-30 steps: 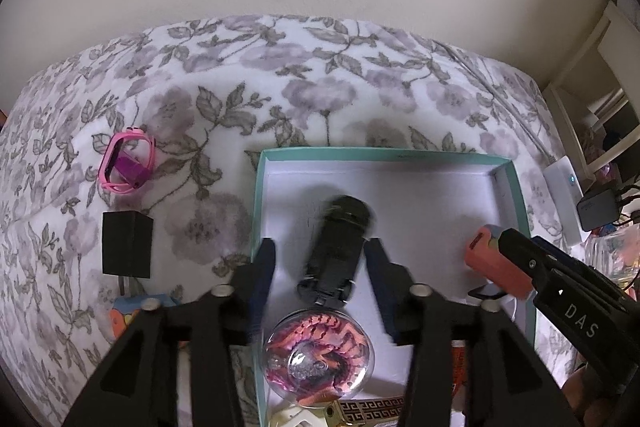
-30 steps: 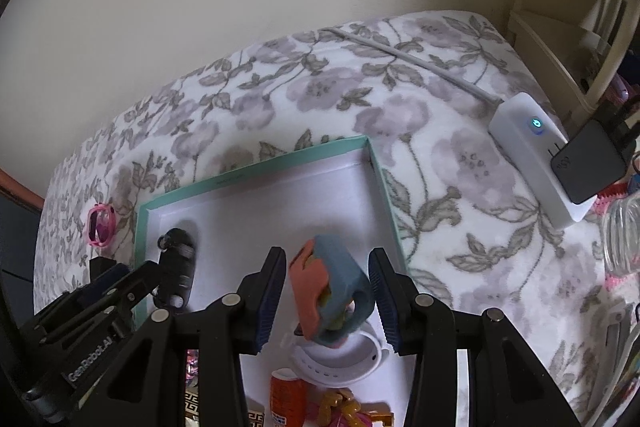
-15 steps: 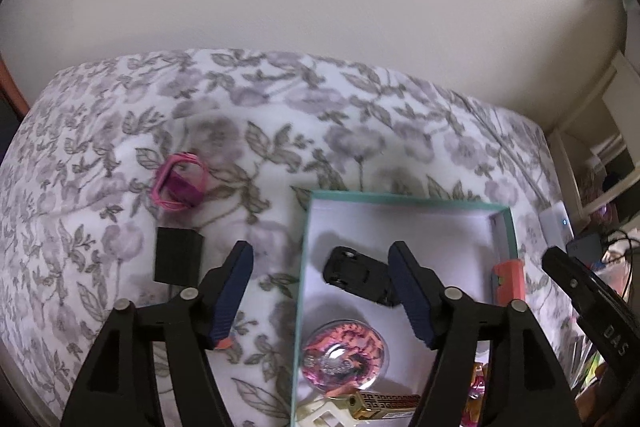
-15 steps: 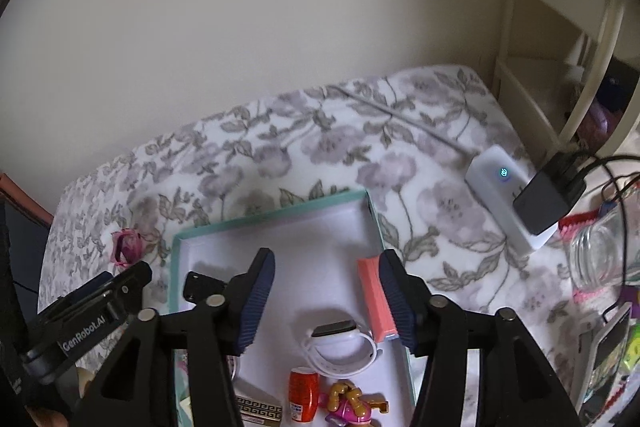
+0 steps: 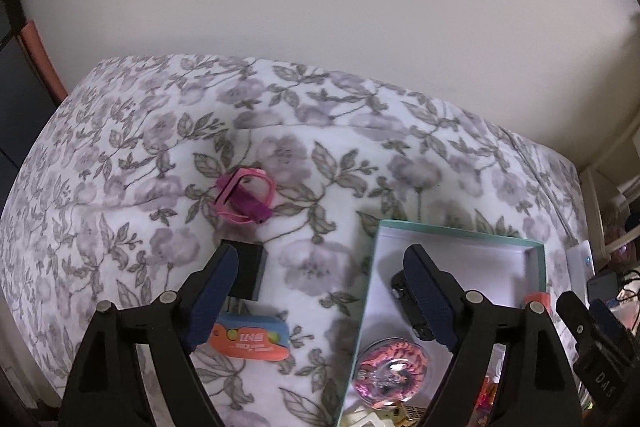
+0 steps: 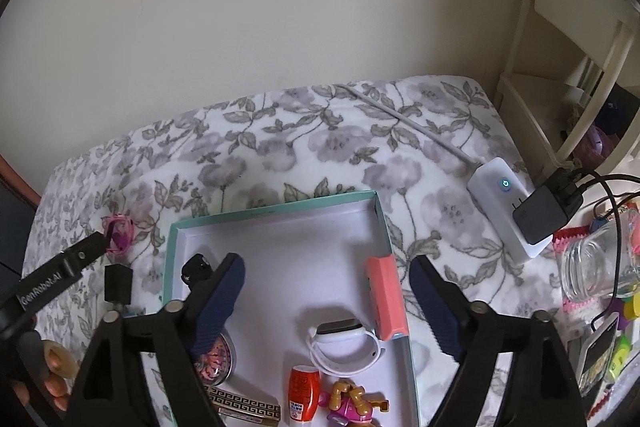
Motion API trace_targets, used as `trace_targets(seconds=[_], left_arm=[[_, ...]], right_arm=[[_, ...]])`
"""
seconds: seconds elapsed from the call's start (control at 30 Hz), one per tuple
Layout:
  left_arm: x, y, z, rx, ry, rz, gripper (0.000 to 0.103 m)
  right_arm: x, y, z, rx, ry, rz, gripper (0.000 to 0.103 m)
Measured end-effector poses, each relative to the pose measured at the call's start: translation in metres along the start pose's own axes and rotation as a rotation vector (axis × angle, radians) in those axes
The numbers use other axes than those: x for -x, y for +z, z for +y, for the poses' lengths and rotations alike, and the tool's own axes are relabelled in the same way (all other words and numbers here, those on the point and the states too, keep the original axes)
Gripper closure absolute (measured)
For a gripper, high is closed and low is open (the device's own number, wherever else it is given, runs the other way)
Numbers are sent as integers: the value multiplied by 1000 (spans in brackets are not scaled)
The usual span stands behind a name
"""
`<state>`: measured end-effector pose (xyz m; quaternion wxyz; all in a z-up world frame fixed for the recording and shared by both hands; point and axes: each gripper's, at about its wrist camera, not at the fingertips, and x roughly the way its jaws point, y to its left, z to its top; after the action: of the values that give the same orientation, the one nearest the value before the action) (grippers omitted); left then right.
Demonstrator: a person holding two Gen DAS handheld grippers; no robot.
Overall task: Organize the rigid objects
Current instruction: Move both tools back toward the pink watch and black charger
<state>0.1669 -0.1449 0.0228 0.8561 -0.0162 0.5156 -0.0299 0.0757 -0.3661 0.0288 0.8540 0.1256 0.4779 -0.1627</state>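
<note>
Left wrist view shows the left tongs [image 5: 316,279] wide open and holding nothing. They hang over the flowery bed cover [image 5: 320,155], just left of the teal box [image 5: 460,229].

Going from near to far, all told from that box: closest, to the left of the box, lies a flat orange and blue tag [image 5: 252,337]. It looks light and stiff. I would pinch it across its short sides. It sits low, near the left finger. A bit farther is a black cube plug [image 5: 250,271], partly hidden behind that finger. It looks hard and a little heavy, so squeeze its flat sides. Farthest left of the box is a pink toy watch [image 5: 246,195]. It looks light and bendy at the strap, so grab the thick face part. It lies well ahead of the tongs, a little toward the left finger.

Right wrist view shows the right tongs [image 6: 326,291], also wide open and empty, over the box. Inside the box, nearest, are an orange bottle [image 6: 305,391] and a white watch [image 6: 346,345]. Farther in is a pink block [image 6: 386,297] leaning on the right wall, just inside the right finger. A black toy car [image 6: 195,267] sits by the left wall.
</note>
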Motion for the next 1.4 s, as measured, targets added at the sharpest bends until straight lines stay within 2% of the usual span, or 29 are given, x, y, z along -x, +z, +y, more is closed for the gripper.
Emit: trace_targets(seconds=[0.27,0.4,0.47,0.5,0.63,0.77,0.87,1.0,1.2,1.4], left_arm=[[2,11,24,59,20,-26,17],[7,17,40,107,15,-62,17],[9,19,47,121,18,-80,9],[10,20,50,124,22,-87,0],[13,23,58,138,29,-105,0],[12,25,69,148,41,-113,0],[9,25,78,164,40,-113,0],[4,28,93,192,32,-112,0],[-13,33,114,210,0,-80,0],[-38,34,129,197,26,-35,0]], right_arm=[[-16,-5,14,16,19,7,0],[-16,-6,22,24,37,-13,0],[-16,-6,26,26,59,-27,0],[-15,-6,28,25,73,-33,0],[-13,-7,39,43,114,-70,0],[-11,-9,51,17,205,-111,0],[-13,-11,64,23,259,-122,0],[-18,-18,83,58,244,-123,0],[-30,-25,103,92,297,-88,0],[-38,-30,122,130,320,-77,4]])
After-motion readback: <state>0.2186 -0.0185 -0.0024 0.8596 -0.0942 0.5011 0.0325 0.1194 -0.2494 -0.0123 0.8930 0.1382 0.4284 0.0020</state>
